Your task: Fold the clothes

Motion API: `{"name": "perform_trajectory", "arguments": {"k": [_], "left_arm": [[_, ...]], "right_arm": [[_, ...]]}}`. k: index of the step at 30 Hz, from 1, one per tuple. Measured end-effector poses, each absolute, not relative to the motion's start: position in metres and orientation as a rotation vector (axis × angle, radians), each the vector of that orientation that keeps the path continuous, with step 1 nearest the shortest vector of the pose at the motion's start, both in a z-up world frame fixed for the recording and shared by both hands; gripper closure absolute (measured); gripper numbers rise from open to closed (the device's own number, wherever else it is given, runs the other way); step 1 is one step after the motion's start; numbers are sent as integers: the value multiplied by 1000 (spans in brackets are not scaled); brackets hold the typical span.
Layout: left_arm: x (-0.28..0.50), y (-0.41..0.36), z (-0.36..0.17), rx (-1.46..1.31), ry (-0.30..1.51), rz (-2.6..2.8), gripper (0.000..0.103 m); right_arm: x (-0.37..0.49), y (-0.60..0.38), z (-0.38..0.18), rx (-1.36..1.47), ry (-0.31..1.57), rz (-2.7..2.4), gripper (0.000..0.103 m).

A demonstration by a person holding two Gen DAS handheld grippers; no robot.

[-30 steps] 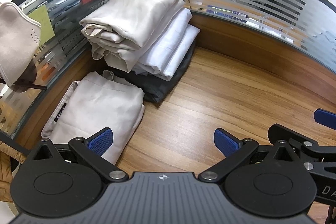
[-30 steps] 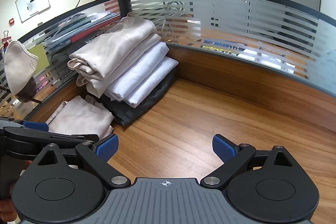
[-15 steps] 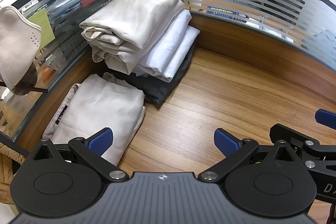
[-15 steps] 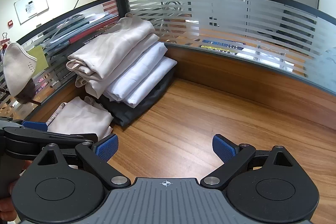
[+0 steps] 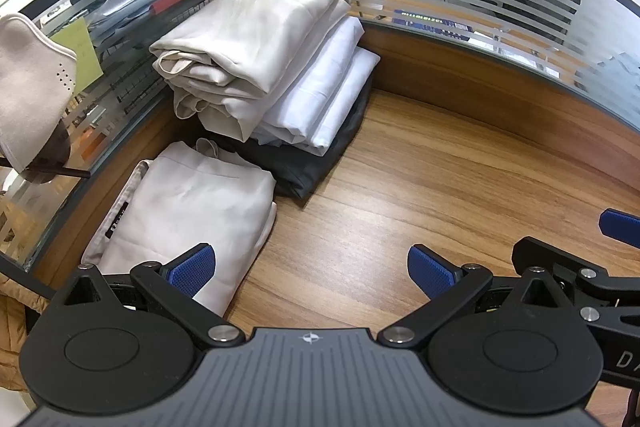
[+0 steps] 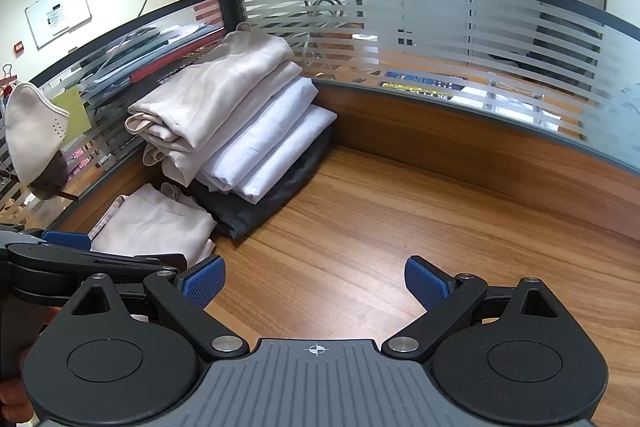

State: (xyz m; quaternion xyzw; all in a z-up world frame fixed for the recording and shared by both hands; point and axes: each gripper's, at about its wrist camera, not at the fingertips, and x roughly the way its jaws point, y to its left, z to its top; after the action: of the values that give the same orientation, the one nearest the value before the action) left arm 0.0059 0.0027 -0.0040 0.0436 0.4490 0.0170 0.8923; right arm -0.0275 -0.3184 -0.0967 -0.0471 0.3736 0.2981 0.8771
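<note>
Both grippers (image 5: 311, 271) (image 6: 315, 283) hover agape, folded beige garment (image 5: 188, 211) just left.

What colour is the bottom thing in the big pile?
Dark grey, nearly black; clearest in the right wrist view.

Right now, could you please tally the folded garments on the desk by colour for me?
Beige: 3, two atop the stack and one lying alone beside it
White: 2, in the stack's middle
Dark grey: 1, at the stack's bottom
Total: 6, as far as the layers can be told apart.
</note>
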Motion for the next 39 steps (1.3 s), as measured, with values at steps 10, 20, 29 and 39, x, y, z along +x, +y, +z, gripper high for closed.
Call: {"name": "perform_trajectory", "arguments": {"k": [10,20,29,39], "left_arm": [[8,3,-5,89,936,38,0],[9,3,-7,88,942,36,0],[11,4,-7,84,945,35,0],[12,6,-8,72,950,42,0]], "right_arm": [[-26,-318,-97,-96,786,619,6],[-25,-316,-98,-100,792,617,6],[-25,-315,-99,-105,797,616,6],[-25,-313,-100,-117,802,615,6]]}}
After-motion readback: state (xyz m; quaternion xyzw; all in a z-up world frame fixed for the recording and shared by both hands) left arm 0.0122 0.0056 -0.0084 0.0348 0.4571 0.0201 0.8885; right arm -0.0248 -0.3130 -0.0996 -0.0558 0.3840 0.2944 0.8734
